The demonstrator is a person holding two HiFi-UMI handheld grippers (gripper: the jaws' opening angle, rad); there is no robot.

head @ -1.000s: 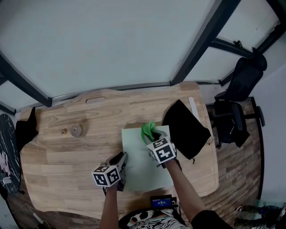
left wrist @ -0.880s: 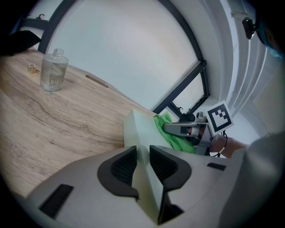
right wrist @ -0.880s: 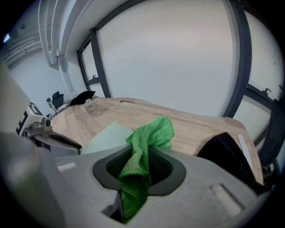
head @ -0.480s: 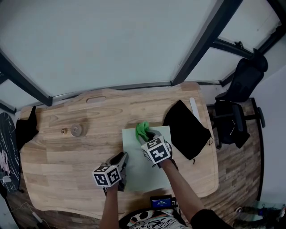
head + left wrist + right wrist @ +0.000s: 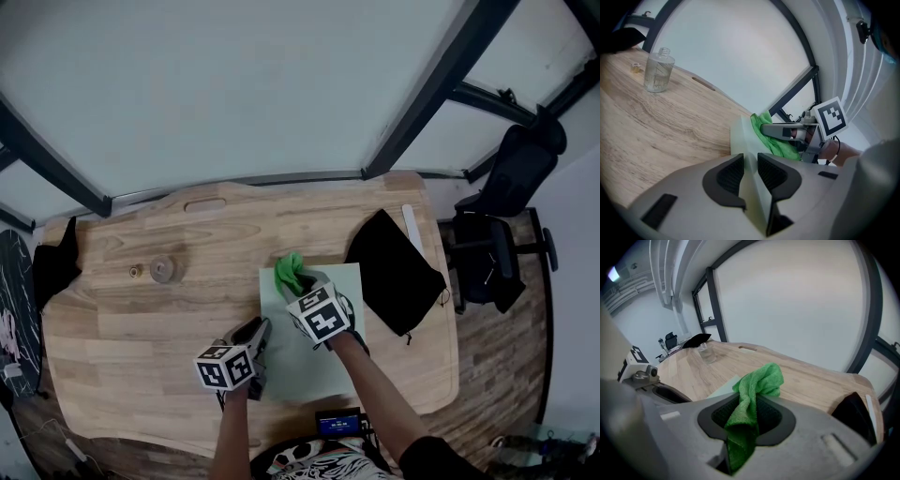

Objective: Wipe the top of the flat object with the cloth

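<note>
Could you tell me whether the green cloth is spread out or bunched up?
Bunched up: the green cloth is a crumpled wad pinched between the fingers of the right gripper.

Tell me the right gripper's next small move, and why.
Probably drag the cloth back toward the near edge of the board. The right gripper is shut on the cloth at the board's far left corner. The left gripper clamps the near left edge, and the near stretch of the board lies bare.
</note>
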